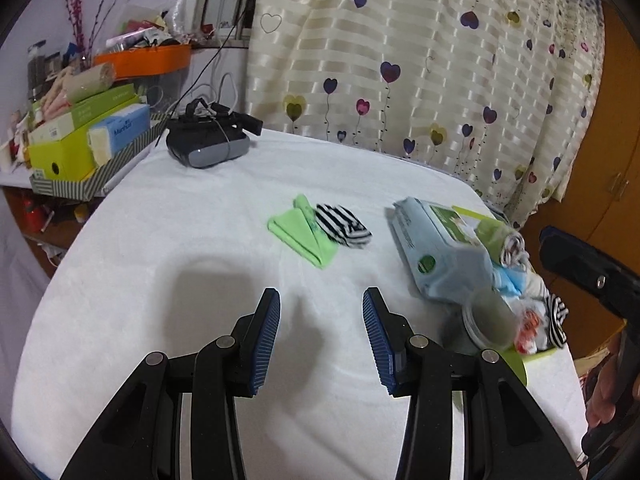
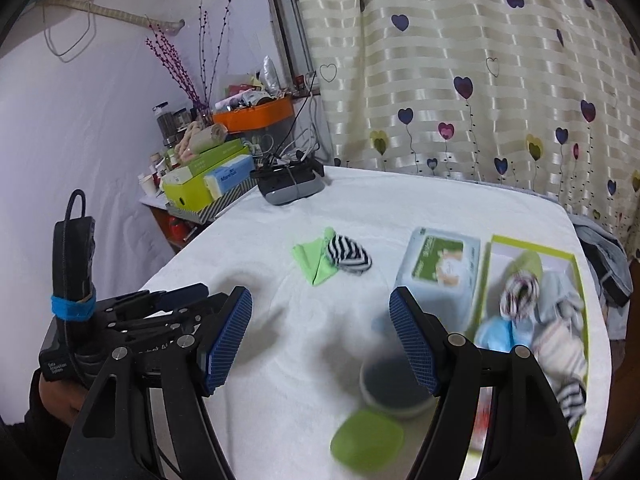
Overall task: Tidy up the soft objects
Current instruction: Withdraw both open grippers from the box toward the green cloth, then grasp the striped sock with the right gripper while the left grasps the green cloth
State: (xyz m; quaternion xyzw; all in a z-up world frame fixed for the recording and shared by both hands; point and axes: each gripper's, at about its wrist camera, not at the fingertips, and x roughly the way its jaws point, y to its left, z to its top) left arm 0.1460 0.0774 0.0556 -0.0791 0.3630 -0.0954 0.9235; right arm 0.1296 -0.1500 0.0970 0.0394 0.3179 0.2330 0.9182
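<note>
Seemingly rolled socks crowding green tray, wipes pack alongside

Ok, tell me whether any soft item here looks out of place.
Yes: a striped sock lies partly on top of a green cloth in the middle of the white table, while the other rolled socks and cloths sit in the green-rimmed tray at its right edge. Both grippers are empty.

Matt fleecy tablecloth (white), glossy plastic wipes pack.

Bare tablecloth before striped sock
</note>
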